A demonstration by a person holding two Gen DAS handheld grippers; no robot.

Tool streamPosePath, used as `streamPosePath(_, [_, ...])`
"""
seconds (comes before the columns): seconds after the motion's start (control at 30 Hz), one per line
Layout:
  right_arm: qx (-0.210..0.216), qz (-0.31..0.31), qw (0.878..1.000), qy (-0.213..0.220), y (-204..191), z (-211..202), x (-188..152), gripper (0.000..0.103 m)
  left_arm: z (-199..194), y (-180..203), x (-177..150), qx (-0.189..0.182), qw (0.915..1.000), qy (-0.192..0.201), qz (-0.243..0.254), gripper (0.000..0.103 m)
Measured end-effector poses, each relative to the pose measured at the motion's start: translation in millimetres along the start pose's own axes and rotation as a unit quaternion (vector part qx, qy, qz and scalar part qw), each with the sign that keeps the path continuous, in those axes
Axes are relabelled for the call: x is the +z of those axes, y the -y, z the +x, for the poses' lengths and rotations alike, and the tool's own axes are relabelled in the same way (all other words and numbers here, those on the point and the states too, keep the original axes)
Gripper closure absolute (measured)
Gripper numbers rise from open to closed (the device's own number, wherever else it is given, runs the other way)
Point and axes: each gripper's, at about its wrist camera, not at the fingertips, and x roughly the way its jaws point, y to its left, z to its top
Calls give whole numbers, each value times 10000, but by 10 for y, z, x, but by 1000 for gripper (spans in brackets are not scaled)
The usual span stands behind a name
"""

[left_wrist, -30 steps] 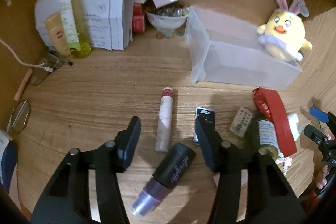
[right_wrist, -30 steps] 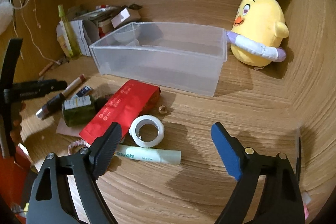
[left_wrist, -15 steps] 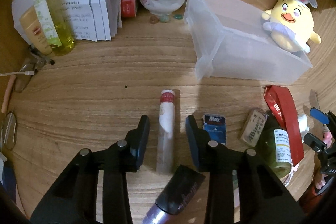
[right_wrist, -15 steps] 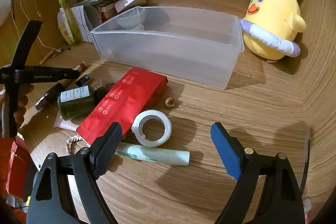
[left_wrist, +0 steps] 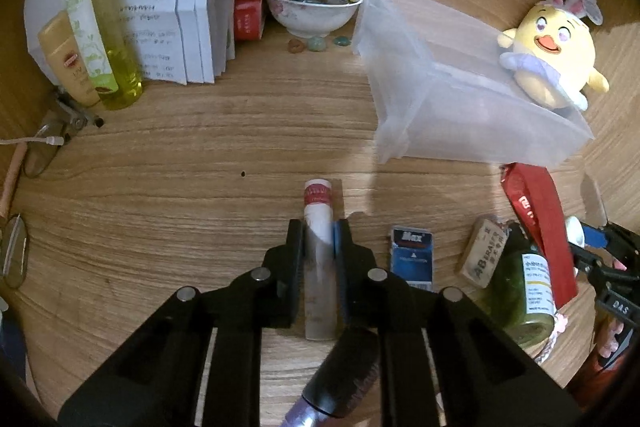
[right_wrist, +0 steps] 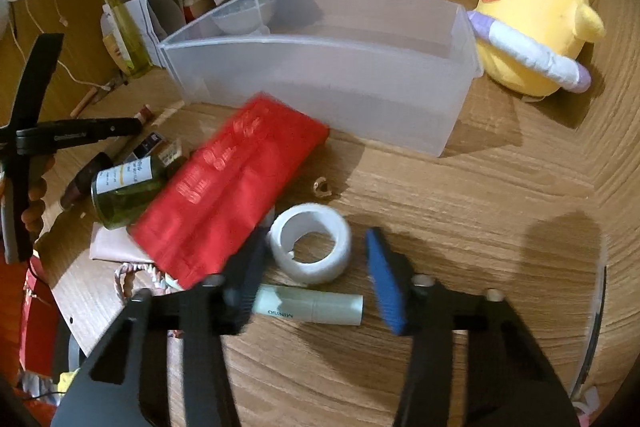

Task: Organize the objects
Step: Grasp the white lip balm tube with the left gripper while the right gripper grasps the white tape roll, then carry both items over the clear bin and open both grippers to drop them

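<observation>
I'm looking down on a cluttered wooden desk [left_wrist: 168,211]. In the left wrist view, my left gripper [left_wrist: 318,243] has its jaws closing, pads pressed on both sides of a slim tube [left_wrist: 318,227]; the tube lies flat with its long axis along the fingers, red-banded cap pointing away toward the clear plastic bin [left_wrist: 460,99]. A blue Max box [left_wrist: 412,253] lies just right of it. In the right wrist view, my right gripper [right_wrist: 314,267] straddles a white tape roll [right_wrist: 310,245] lying flat, jaws closing but pads not yet touching it. A pale green Miniso stick [right_wrist: 312,309] lies crosswise near the fingers, beside a red packet [right_wrist: 232,195].
</observation>
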Motion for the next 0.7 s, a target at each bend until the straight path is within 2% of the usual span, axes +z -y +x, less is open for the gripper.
streamPosePath(0.47, [-194,62,9986,483,37,-206,46,66,-353,107,-4,199,9973,692,107,88])
streamPosePath(0.7, [-230,125,9967,774,63,-371,140,66,-613,122,-2,156,9947,1017,58,88])
